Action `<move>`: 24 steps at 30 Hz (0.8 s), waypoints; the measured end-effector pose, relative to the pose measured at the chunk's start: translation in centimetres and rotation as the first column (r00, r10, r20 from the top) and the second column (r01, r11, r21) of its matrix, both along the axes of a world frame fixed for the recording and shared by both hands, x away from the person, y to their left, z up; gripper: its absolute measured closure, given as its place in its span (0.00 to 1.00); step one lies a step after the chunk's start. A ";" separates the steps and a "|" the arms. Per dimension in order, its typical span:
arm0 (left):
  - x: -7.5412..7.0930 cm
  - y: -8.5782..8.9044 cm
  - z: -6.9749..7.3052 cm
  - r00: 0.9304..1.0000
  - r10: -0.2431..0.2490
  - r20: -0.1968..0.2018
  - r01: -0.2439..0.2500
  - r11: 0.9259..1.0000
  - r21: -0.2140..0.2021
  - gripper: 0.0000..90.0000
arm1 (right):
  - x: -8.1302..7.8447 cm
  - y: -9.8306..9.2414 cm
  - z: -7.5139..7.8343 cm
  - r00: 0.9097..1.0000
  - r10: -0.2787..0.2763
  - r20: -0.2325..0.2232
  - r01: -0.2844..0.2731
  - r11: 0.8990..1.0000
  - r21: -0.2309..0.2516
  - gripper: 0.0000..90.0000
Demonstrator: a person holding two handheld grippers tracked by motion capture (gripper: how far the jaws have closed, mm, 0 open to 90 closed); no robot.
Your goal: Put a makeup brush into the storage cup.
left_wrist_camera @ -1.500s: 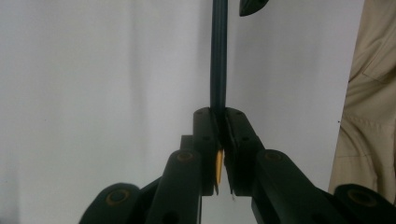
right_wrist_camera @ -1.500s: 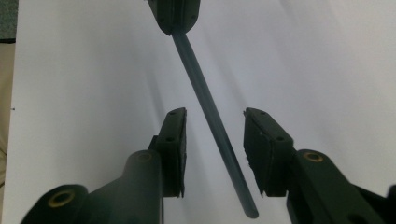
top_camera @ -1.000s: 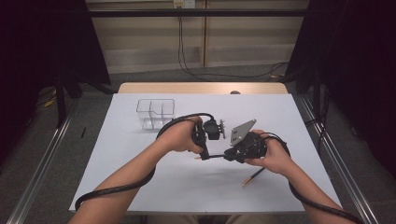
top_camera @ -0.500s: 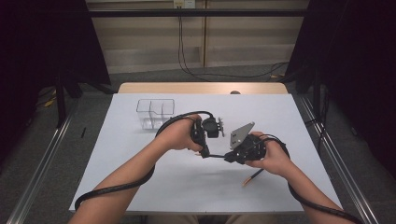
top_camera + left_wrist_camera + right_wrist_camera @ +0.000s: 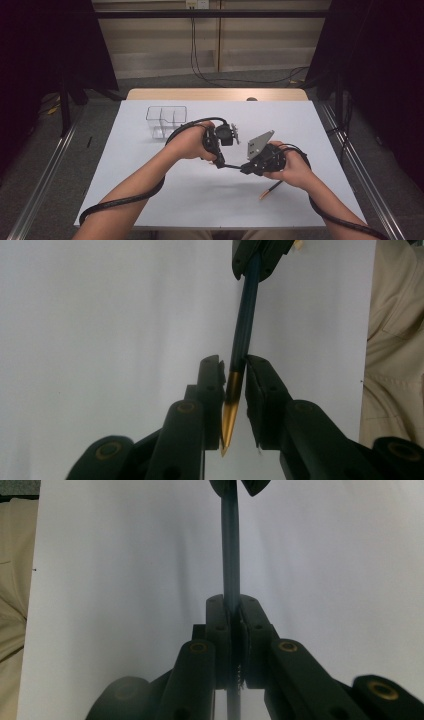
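Between both grippers, right gripper (image 5: 231, 625) clamps a dark gold-tipped pen (image 5: 243, 335); left gripper (image 5: 233, 385) loosening.

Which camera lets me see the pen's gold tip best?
The left gripper view: the pen points its gold tip toward that camera, between the jaws. The right gripper view shows only its dark barrel. In the high view the pen is a thin dark line.

Pen (image 5: 243, 330): dark blue, gold tip low between the left gripper (image 5: 234, 390) jaws, just opening, gap showing each side.
Other gripper (image 5: 260, 257): above the pen, clamping its far end.
Table (image 5: 100, 340): white, behind the pen.
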State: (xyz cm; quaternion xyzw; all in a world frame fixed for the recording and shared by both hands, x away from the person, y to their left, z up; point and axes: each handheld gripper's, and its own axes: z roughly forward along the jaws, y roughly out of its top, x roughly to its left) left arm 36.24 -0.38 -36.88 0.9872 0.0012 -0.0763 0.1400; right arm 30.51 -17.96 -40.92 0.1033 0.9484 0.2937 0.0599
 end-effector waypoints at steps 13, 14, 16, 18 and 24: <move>0.2 0.9 0.1 0.998 0.055 0.003 -0.055 0.996 -0.064 0.58 | -0.1 -0.2 -0.3 1.000 -0.014 -0.004 0.014 1.000 0.025 0.95; 0.2 0.9 0.1 0.999 0.054 0.002 -0.054 0.997 -0.060 0.57 | -0.1 -0.2 -0.4 1.000 -0.016 -0.006 0.016 0.999 0.028 0.95; 0.2 1.1 -0.1 0.998 0.065 0.008 -0.065 0.996 -0.062 0.51 | 0.0 -0.3 -0.4 1.000 -0.011 -0.003 0.011 0.999 0.032 0.94; 0.2 1.2 -0.1 0.996 0.086 0.008 -0.085 0.994 -0.066 0.45 | 0.0 -0.3 -0.4 1.000 -0.013 -0.003 0.013 0.999 0.031 0.94; 0.4 1.9 -0.2 0.992 0.125 -0.010 -0.125 0.987 -0.097 0.27 | -0.1 -0.4 -0.4 1.000 -0.015 -0.009 0.016 0.999 0.048 0.94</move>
